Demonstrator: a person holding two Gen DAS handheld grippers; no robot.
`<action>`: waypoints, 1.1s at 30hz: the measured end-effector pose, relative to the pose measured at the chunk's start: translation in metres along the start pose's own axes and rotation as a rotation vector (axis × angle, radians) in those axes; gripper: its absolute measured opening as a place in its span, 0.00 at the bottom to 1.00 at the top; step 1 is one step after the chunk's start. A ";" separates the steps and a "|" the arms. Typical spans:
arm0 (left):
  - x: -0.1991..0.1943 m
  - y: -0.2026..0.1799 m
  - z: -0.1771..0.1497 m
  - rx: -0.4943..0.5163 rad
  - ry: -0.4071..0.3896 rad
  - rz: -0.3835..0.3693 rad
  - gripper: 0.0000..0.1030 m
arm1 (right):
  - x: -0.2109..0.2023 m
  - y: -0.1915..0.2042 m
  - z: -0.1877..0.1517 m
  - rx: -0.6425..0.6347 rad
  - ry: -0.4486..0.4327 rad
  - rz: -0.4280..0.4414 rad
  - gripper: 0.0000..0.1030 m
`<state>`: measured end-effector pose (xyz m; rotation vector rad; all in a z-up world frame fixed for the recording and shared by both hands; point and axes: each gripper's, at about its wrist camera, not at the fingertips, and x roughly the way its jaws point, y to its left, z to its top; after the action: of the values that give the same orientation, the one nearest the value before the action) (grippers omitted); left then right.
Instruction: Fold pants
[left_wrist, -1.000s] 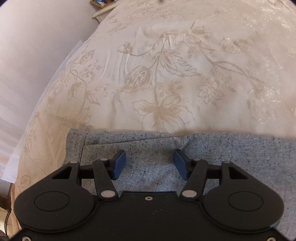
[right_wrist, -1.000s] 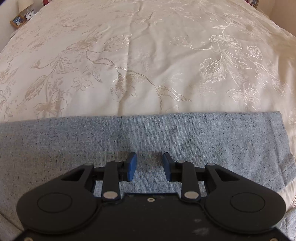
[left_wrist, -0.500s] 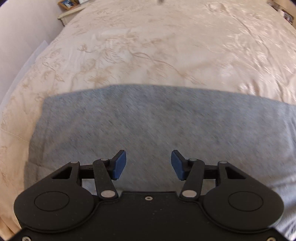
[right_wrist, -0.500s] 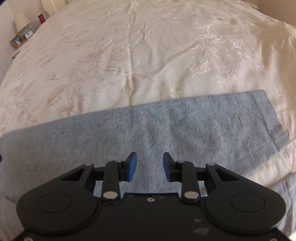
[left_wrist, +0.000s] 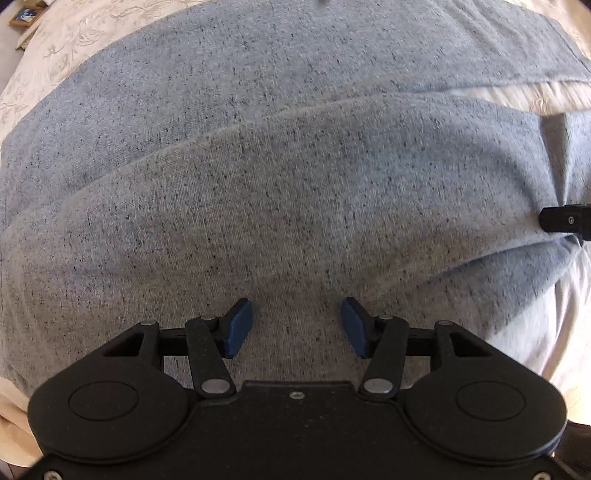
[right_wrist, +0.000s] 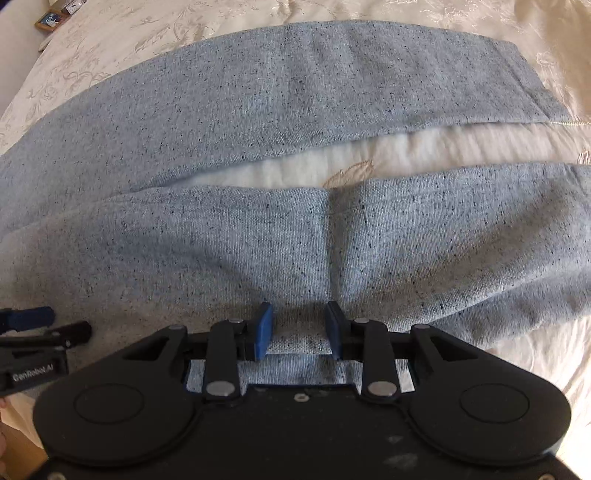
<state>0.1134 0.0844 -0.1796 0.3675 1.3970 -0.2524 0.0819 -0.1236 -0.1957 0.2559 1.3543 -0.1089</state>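
While both tongs (left_wrist: 296, 328) (right_wrist: 298, 329) agape: speckled grey knit pants (right_wrist: 258, 110) w/ legs splayed, floral satin bedspread (right_wrist: 406, 158).

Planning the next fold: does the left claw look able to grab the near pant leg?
Probably yes: the left claw is open right over the near pant leg, with nothing between.

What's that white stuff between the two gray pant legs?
In the right wrist view, a bare strip of the cream bedspread shows between the two legs of the gray pants.

Pants (left_wrist: 295, 192) cut off by frame edges; right claw (right_wrist: 298, 330) contact unclear.
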 end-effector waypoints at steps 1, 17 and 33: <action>0.000 -0.001 -0.001 0.001 0.005 -0.003 0.58 | -0.001 -0.003 -0.003 0.008 0.015 0.007 0.29; -0.032 0.009 0.040 -0.112 -0.120 -0.018 0.55 | -0.047 -0.055 0.024 0.146 -0.139 -0.004 0.32; -0.053 -0.016 -0.003 0.019 -0.182 -0.014 0.55 | -0.072 -0.178 -0.011 0.377 -0.247 -0.266 0.31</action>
<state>0.0960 0.0683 -0.1291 0.3421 1.2197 -0.3035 0.0160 -0.2986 -0.1488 0.3646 1.1091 -0.6034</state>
